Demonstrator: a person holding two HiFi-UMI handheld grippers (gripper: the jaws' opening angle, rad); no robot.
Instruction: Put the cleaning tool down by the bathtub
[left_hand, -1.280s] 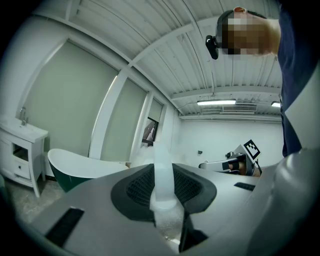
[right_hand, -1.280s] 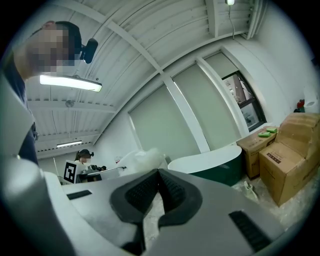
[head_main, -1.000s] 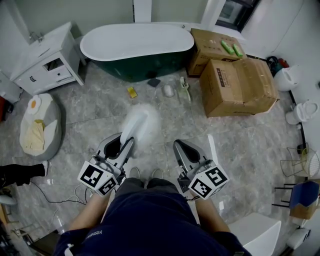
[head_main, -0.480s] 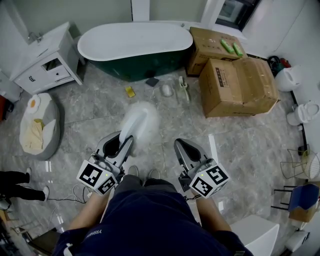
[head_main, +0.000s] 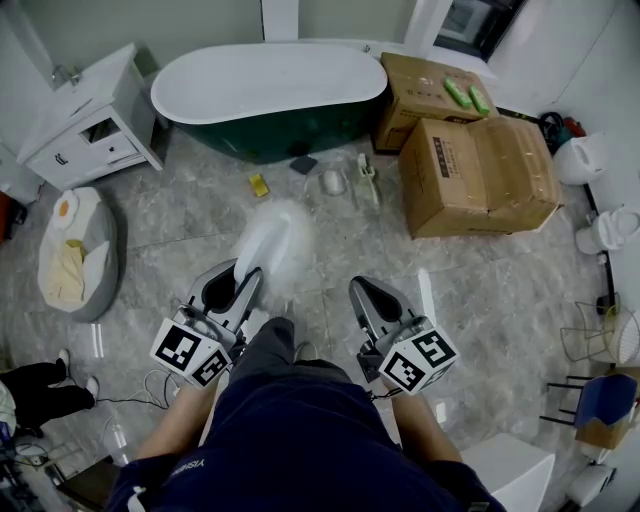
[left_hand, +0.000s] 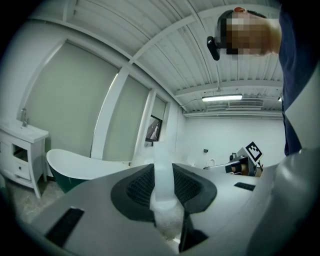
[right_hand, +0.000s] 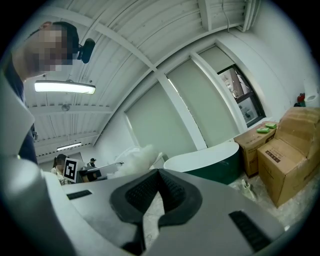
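A white fluffy cleaning tool (head_main: 275, 245) sticks forward from my left gripper (head_main: 238, 287), which is shut on its pale translucent handle (left_hand: 162, 172). In the left gripper view the handle stands upright between the dark pads of the left gripper (left_hand: 164, 184). My right gripper (head_main: 368, 300) is held beside it, shut with nothing in it; the right gripper view shows the right gripper (right_hand: 156, 189) with its pads meeting. The white bathtub (head_main: 265, 85) with a dark green body stands across the floor ahead, and it appears as the bathtub (left_hand: 75, 167) and the bathtub (right_hand: 210, 160) in the gripper views.
Two cardboard boxes (head_main: 480, 175) stand right of the tub. A white vanity cabinet (head_main: 85, 115) is at its left. A yellow sponge (head_main: 261, 185), a dark pad (head_main: 303, 164) and a brush (head_main: 366, 177) lie on the floor before the tub. A cushion (head_main: 80, 250) lies left.
The person's knee has come forward between the grippers. Both grippers keep their places and the left still holds the tool. A bystander's feet at the left edge have shifted down.
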